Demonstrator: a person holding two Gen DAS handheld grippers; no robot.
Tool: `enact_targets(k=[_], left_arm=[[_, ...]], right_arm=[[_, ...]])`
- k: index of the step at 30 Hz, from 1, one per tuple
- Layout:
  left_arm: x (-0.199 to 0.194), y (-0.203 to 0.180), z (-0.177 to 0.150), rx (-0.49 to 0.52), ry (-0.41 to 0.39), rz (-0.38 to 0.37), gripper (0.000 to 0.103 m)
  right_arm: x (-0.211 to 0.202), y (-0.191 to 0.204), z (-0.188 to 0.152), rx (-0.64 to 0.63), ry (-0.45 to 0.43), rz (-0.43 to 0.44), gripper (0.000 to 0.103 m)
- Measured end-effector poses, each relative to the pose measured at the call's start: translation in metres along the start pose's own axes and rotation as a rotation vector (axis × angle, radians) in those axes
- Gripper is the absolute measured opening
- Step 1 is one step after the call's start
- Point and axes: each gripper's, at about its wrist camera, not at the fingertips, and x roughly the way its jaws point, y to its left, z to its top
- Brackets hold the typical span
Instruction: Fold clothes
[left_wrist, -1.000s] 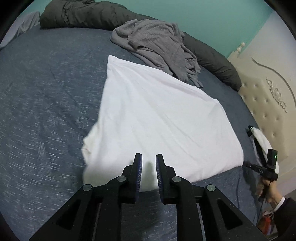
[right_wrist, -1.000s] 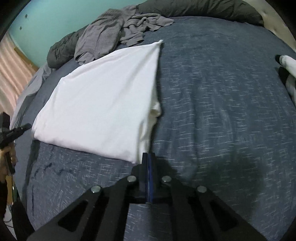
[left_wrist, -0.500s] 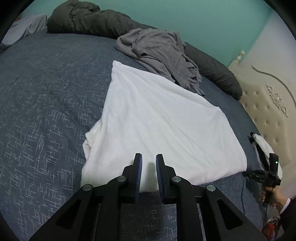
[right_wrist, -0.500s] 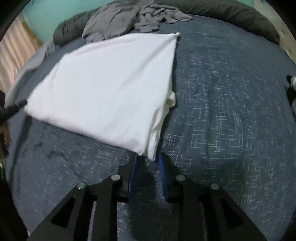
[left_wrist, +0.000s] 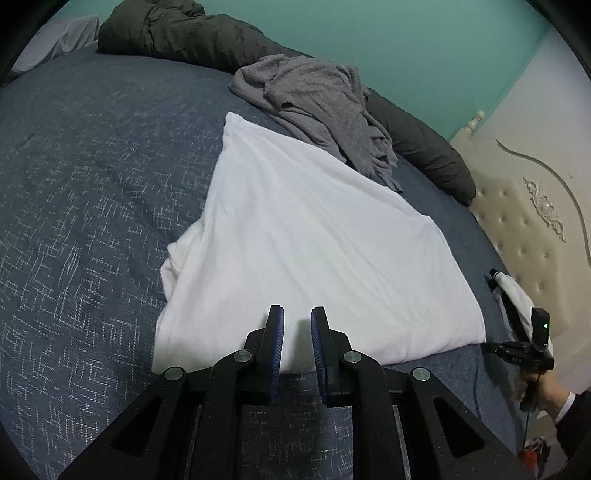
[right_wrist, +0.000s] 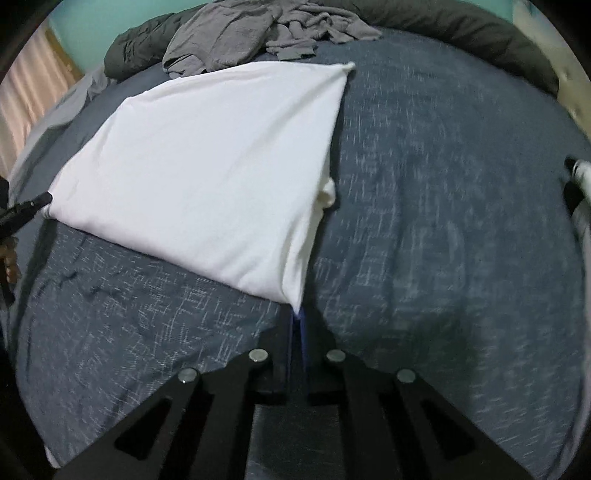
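A white garment, folded into a flat wedge, lies on the dark blue bedcover. My left gripper hovers open over the middle of its near edge, with cloth showing through the gap. In the right wrist view the same white garment stretches away to the left, and my right gripper is shut on its nearest corner. The left gripper's tip shows at the garment's far left corner. A hand holds the right gripper at the right edge of the left wrist view.
A crumpled grey garment lies just beyond the white one, against a dark rolled duvet. A padded cream headboard stands at the right, with a black-and-white item beside it. Bare bedcover spreads right of the garment.
My right gripper was shut a second ago, opened at the garment's corner, and has now shut on that corner. The left gripper stayed open and drew back slightly.
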Motion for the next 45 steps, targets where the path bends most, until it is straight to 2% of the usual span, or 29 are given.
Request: enact_targets(k=[4,8,11,14,16,20,23,27,30,36,39,45], left_arm=[[0.001,-0.002,0.005,0.017,0.0,-0.001,0.022],[0.002,0.001,0.011,0.038,-0.003,0.014,0.023],[0.003,0.005,0.016,0.046,-0.006,0.026,0.024],[0.004,0.01,0.021,0.055,-0.006,0.04,0.024],[0.006,0.013,0.023,0.052,-0.005,0.045,0.024],[0.01,0.016,0.022,0.049,0.002,0.055,0.024],[0.012,0.014,0.022,0.052,0.008,0.051,0.024],[0.017,0.015,0.022,0.053,0.018,0.049,0.025],[0.021,0.015,0.021,0.054,0.026,0.048,0.027],[0.025,0.018,0.02,0.049,0.033,0.044,0.027],[0.027,0.019,0.02,0.045,0.034,0.041,0.027],[0.029,0.018,0.018,0.044,0.035,0.037,0.033]], right_arm=[[-0.003,-0.004,0.004,0.071,0.018,-0.017,0.004],[-0.02,-0.008,0.018,0.105,0.025,-0.122,0.005],[-0.042,-0.004,0.042,0.112,-0.048,-0.167,0.005],[-0.05,0.017,0.083,0.079,-0.118,-0.082,0.011],[-0.044,0.037,0.119,0.043,-0.132,-0.04,0.023],[-0.016,0.081,0.195,-0.031,-0.125,0.038,0.023],[0.003,0.112,0.225,-0.046,-0.126,0.082,0.023],[0.034,0.139,0.266,-0.046,-0.124,0.09,0.023],[0.064,0.155,0.293,-0.052,-0.117,0.051,0.023],[0.111,0.16,0.315,-0.027,-0.098,0.001,0.023],[0.127,0.159,0.31,-0.039,-0.062,-0.029,0.023],[0.132,0.152,0.287,-0.051,-0.063,-0.042,0.023]])
